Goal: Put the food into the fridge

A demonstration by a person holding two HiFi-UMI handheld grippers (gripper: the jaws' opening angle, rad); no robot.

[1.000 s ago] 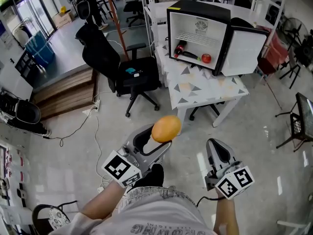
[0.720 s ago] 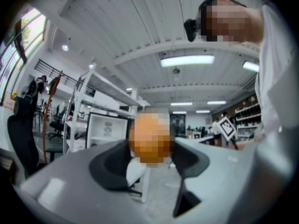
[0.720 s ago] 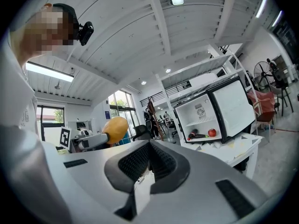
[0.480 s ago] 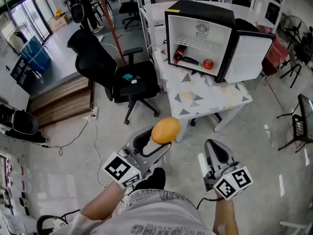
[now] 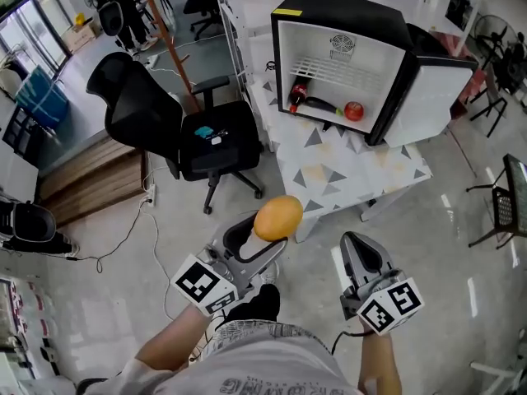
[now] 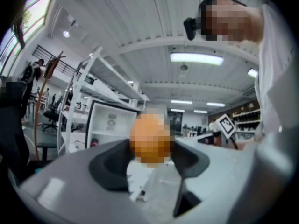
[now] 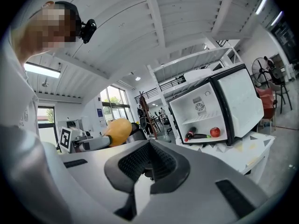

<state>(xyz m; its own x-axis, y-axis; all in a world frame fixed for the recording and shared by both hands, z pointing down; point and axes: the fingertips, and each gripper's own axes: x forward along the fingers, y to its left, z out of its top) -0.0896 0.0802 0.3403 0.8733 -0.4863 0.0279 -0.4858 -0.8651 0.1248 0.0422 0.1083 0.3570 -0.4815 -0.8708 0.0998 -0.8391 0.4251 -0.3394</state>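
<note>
A yellow-orange round fruit point(image 5: 278, 217) sits between the pads of my left gripper point(image 5: 274, 229), which is shut on it and holds it at waist height above the floor. In the left gripper view the fruit point(image 6: 150, 139) fills the gap between the dark pads. My right gripper point(image 5: 363, 259) is beside it on the right, shut and empty, its pads meeting point(image 7: 149, 164). Ahead, a small black fridge point(image 5: 338, 8) stands with its door open on a white patterned table point(image 5: 346, 171). On the fridge floor lie a dark bottle point(image 5: 298, 95), an eggplant point(image 5: 325, 105) and a red apple point(image 5: 354, 110).
A black office chair point(image 5: 165, 113) stands left of the table, with small items on its seat. A wooden step point(image 5: 90, 179) and cables on the floor lie further left. Folding chairs point(image 5: 498, 212) stand at the right edge.
The fridge and table have come nearer and slid lower in the head view as the person steps forward. Both grippers keep their pose, the fruit still held.
</note>
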